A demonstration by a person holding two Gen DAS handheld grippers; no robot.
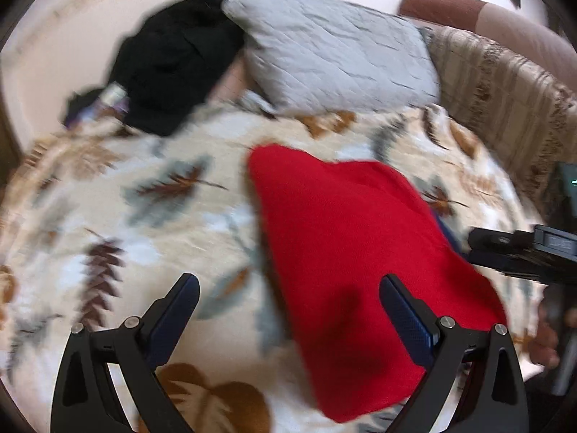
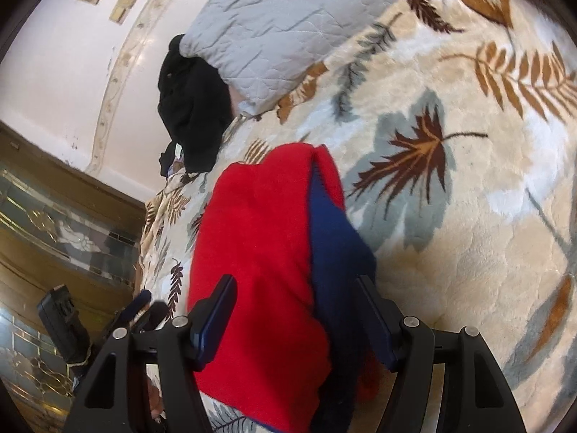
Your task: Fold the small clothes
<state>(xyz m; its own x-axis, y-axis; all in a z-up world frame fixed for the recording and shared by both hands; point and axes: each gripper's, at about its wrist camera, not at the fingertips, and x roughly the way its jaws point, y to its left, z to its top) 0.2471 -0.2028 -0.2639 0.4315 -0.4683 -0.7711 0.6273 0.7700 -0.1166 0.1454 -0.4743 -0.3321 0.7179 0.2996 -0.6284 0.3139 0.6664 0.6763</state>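
Note:
A red garment [image 1: 346, 238] with a dark blue layer [image 2: 335, 245] lies folded on the leaf-patterned blanket [image 1: 144, 198]. My left gripper [image 1: 288, 285] hangs open above the garment's near left edge, its right finger [image 1: 400, 306] over the red cloth and its left finger over bare blanket. My right gripper [image 2: 294, 285] stands open astride the near end of the garment [image 2: 259, 252]. Its left finger [image 2: 220, 306] is over the red cloth and its right finger [image 2: 371, 310] is at the blue edge. The left wrist view is blurred.
A black garment [image 1: 173, 61] is heaped at the far left beside a grey quilted pillow [image 1: 331, 50]. A striped cushion [image 1: 497, 97] lies at the far right. A wooden cabinet with glass panels [image 2: 54, 234] stands past the bed's edge. A hand [image 1: 548, 339] shows at the right.

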